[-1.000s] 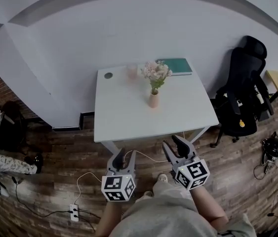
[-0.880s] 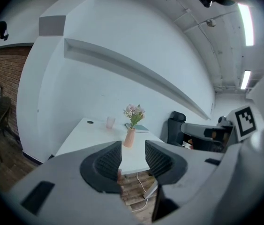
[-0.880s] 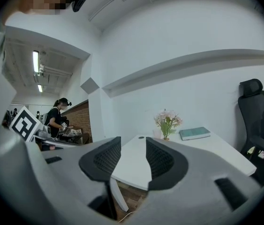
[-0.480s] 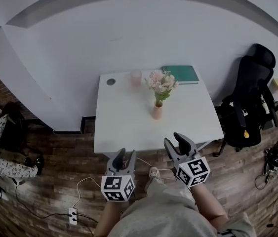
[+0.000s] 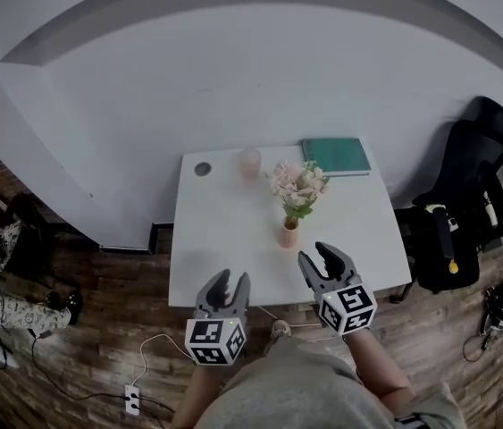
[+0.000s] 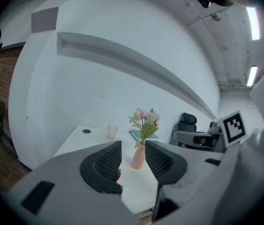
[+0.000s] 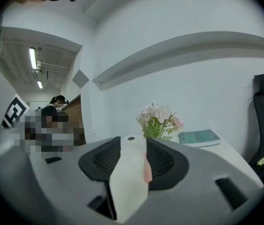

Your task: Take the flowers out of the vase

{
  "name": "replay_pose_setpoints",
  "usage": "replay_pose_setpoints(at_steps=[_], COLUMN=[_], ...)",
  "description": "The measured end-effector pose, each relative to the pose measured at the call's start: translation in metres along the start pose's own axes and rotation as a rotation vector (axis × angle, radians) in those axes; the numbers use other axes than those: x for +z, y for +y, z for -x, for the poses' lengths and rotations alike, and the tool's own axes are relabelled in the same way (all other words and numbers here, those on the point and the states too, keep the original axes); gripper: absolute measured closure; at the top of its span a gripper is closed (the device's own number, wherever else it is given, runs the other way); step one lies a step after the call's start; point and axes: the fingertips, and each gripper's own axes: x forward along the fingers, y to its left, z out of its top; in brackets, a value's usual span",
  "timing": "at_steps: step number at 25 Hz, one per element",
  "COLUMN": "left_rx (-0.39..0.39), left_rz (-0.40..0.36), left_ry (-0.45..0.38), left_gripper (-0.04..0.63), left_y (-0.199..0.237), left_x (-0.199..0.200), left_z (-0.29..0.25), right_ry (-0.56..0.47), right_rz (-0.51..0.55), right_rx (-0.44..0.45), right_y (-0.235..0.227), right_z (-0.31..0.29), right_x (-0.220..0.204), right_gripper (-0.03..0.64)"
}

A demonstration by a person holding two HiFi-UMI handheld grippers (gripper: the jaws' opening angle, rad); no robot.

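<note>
A bunch of pale pink flowers (image 5: pixel 297 184) with green leaves stands upright in a small pink vase (image 5: pixel 289 233) near the middle of the white table (image 5: pixel 224 231). My left gripper (image 5: pixel 230 281) is open at the table's near edge, left of the vase and well short of it. My right gripper (image 5: pixel 322 259) is open too, just over the near edge, right of the vase. In the left gripper view the vase (image 6: pixel 138 156) and flowers (image 6: pixel 143 121) show between the open jaws, some way off. In the right gripper view the flowers (image 7: pixel 159 117) rise above the jaws, which hold nothing.
A pink cup (image 5: pixel 249 161), a green book (image 5: pixel 335 156) and a round cable hole (image 5: pixel 202 169) lie at the table's far side by the white wall. A black office chair (image 5: pixel 465 213) stands at the right. Cables and a power strip (image 5: pixel 133 391) are on the wooden floor.
I have moved closer to the table: it sits lower and nearer in the head view, and both open grippers now reach its near edge.
</note>
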Motion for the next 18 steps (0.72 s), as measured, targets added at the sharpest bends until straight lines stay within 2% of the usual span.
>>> replay_pose_setpoints(at_steps=[18], left_rx=[0.041], left_rz=[0.010], left_ry=[0.035], left_gripper=[0.448], left_y=[0.020], left_x=[0.005], left_z=[-0.078], right_ry=[0.091], right_rz=[-0.015], right_rx=[0.050], right_y=[-0.053], right_z=[-0.092], right_x=[-0.026], right_gripper=[0.443])
